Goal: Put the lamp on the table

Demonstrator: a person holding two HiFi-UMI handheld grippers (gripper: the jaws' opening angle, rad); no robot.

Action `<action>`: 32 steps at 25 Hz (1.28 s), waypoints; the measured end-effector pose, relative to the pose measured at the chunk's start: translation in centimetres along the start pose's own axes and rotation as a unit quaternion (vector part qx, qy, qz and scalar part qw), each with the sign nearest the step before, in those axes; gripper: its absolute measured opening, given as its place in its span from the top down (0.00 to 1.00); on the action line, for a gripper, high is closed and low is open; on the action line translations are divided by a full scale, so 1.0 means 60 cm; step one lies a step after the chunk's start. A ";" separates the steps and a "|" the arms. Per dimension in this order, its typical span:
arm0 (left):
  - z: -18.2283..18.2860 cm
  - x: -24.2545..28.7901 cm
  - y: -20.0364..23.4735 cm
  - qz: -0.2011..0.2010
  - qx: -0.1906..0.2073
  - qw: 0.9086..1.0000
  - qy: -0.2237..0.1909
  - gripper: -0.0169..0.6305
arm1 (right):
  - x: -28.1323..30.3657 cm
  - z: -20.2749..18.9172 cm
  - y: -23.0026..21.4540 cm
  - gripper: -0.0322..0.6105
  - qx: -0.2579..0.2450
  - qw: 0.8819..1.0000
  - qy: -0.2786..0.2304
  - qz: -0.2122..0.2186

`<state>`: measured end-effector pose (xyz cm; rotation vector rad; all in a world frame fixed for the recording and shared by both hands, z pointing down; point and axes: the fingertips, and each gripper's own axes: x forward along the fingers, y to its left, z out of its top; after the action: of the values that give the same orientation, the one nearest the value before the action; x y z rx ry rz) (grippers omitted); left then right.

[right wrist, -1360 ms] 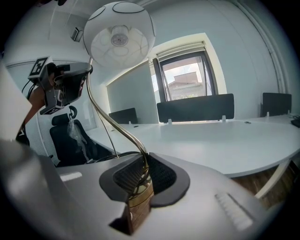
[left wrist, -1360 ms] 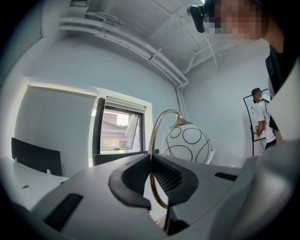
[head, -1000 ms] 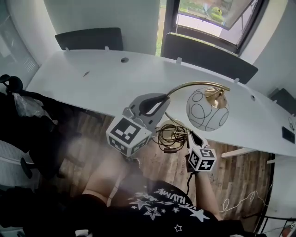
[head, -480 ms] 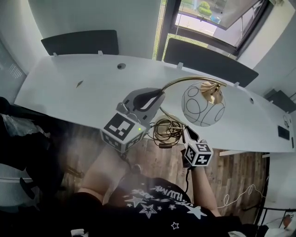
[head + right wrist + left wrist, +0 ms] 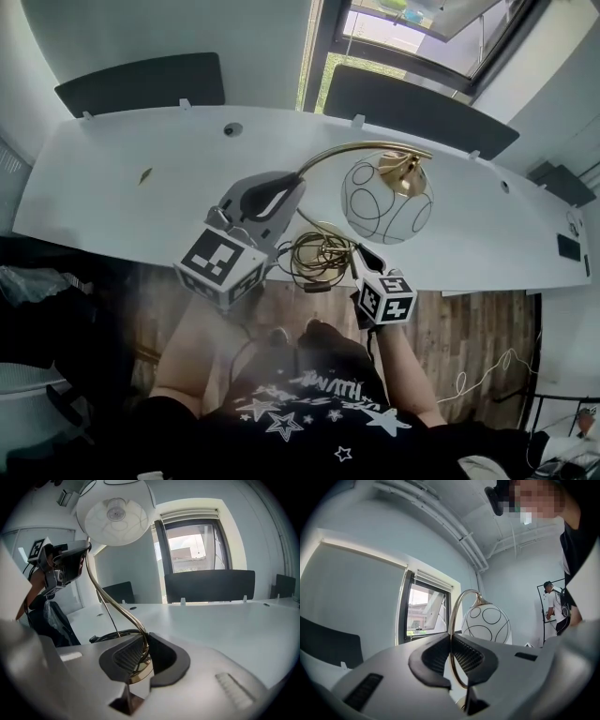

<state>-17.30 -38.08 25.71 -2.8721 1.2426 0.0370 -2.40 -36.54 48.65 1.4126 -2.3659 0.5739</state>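
Lamp point(image 5: 387, 199): farther over the table point(image 5: 122, 197) than a second ago; globe above the top, base point(image 5: 139, 671) at the near edge.
Left gripper point(image 5: 286, 187): I keep it pinched narrow on the brass neck point(image 5: 452, 620).
Right gripper point(image 5: 361, 255): narrow, clamped on the stem point(image 5: 123, 613).
Cord point(image 5: 314, 258): coiled at the base; I lower level, base clear of it.

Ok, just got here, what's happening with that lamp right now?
A person holds the lamp with both grippers. The left gripper has its jaws shut on the curved brass arm; the right gripper grips low down by the brass base. The lamp is upright over the near edge of the white table, its cord coiled at the base. Whether the base touches the table cannot be told.
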 end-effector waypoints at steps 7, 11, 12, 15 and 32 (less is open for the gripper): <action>-0.021 0.005 0.082 0.033 -0.006 0.999 0.020 0.92 | 0.085 0.026 0.012 0.89 -0.004 1.000 0.008 0.026; -0.019 0.031 0.125 0.053 0.000 0.998 0.024 0.92 | 0.138 0.050 0.008 0.89 -0.009 0.999 0.011 0.050; -0.020 0.038 0.137 0.056 0.004 0.998 0.024 0.92 | 0.153 0.057 0.007 0.89 -0.010 0.998 0.011 0.054; -0.030 0.054 0.172 0.063 0.010 0.998 0.030 0.93 | 0.197 0.071 0.004 0.89 -0.007 0.998 0.010 0.061; -0.049 0.173 0.347 0.085 0.029 0.994 0.056 0.93 | 0.395 0.163 -0.043 0.89 -0.004 0.997 0.016 0.075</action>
<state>-25.31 -59.96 28.33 -2.7475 1.4778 -0.1572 -11.61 -60.42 51.77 1.2194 -2.4610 0.6199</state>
